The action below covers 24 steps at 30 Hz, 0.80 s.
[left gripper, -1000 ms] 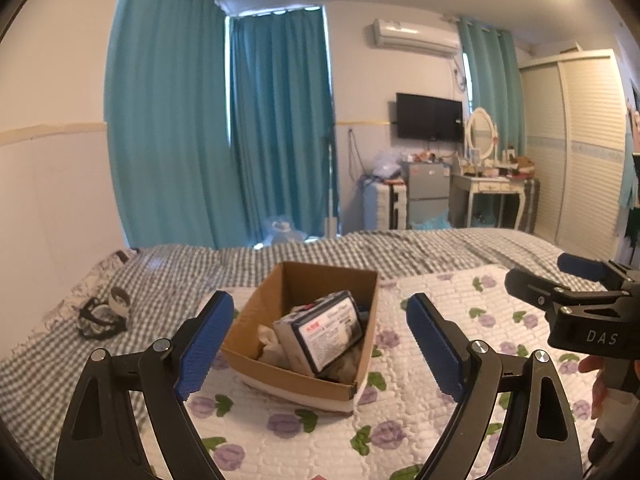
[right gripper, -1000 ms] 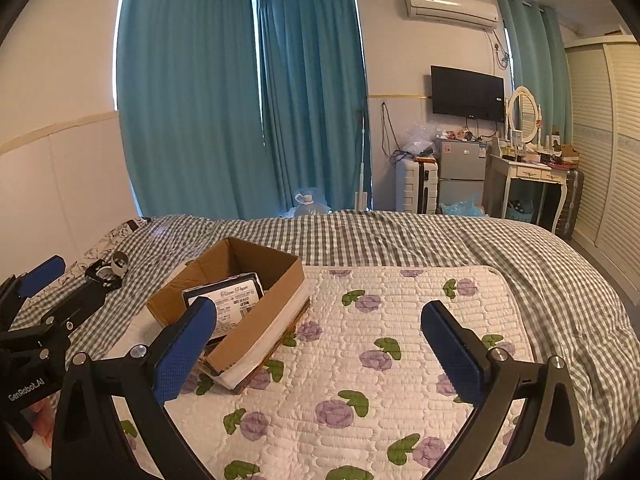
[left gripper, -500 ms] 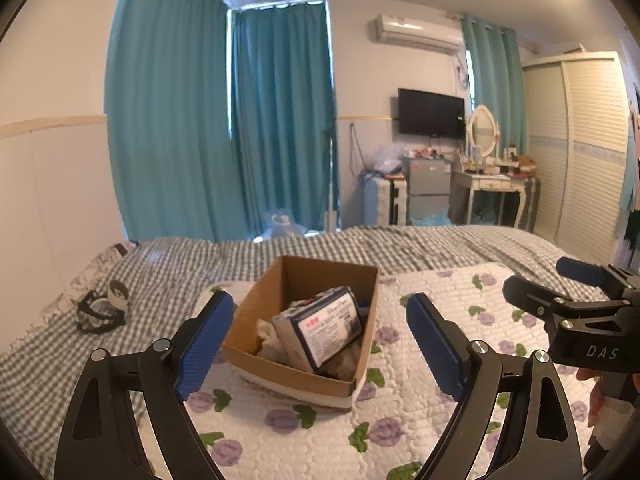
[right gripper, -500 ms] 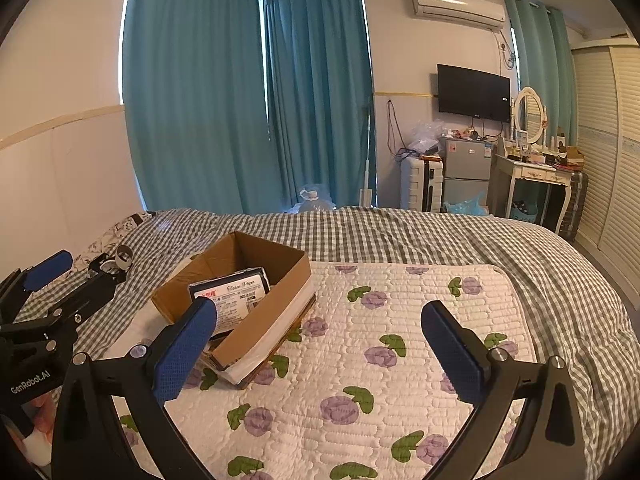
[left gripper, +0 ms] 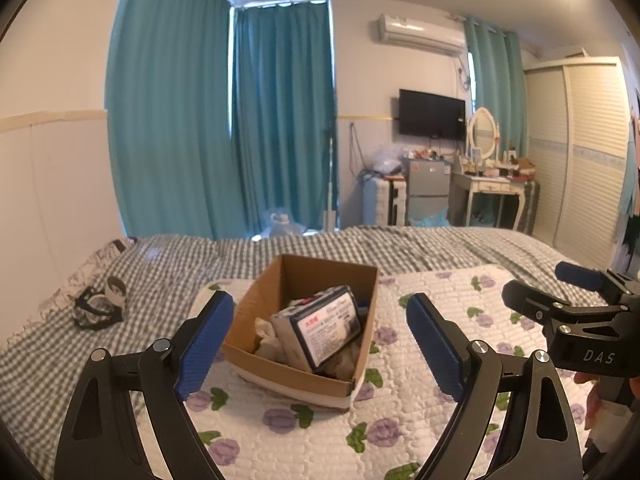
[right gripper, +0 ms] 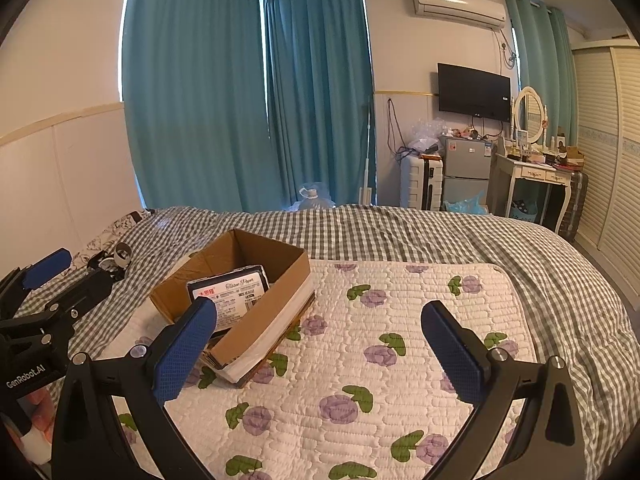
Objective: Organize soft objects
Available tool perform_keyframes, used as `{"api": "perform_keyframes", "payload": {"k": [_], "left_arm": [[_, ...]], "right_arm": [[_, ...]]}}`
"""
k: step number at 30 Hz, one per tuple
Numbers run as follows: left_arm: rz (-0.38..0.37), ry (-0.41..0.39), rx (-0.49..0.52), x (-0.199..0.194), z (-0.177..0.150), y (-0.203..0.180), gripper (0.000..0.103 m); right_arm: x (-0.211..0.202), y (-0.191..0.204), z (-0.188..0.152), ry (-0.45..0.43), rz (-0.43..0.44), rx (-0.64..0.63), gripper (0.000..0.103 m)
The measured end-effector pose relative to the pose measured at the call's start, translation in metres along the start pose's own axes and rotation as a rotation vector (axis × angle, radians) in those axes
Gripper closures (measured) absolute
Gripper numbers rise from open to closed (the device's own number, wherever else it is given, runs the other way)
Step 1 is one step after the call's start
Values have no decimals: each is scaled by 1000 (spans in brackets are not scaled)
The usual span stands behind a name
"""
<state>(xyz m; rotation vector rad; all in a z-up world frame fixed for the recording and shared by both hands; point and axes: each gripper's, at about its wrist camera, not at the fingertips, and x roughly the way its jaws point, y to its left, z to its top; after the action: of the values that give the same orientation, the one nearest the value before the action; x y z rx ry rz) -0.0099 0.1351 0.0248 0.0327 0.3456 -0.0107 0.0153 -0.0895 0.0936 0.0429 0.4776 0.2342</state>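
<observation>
An open cardboard box (left gripper: pixel 352 380) stands on a white floral quilt (left gripper: pixel 408 420) on the bed. In it a dark tissue pack (left gripper: pixel 320 326) leans on pale soft cloths (left gripper: pixel 266 340). My left gripper (left gripper: pixel 320 344) is open and empty, held above the quilt just in front of the box. My right gripper (right gripper: pixel 320 344) is open and empty, to the right of the box (right gripper: pixel 276 320), where the tissue pack (right gripper: pixel 230 292) also shows. Each gripper shows at the edge of the other's view.
A black strap item with a round piece (left gripper: pixel 98 306) lies on the checked bedspread (left gripper: pixel 168 264) at the left. Teal curtains, a small fridge (right gripper: pixel 466 170), a dressing table (right gripper: pixel 536 184) and a wardrobe stand beyond the bed.
Both grippers have risen and drawn back slightly from the bed. Both stay open and empty. The box and its contents have not moved.
</observation>
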Motion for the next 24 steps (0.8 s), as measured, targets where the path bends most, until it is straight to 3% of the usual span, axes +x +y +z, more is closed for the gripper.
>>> {"api": "perform_keyframes", "payload": {"k": [24], "left_arm": [[0, 0, 2, -3, 0, -4, 14]], "right_arm": [[2, -2, -6, 7, 2, -1, 0]]}}
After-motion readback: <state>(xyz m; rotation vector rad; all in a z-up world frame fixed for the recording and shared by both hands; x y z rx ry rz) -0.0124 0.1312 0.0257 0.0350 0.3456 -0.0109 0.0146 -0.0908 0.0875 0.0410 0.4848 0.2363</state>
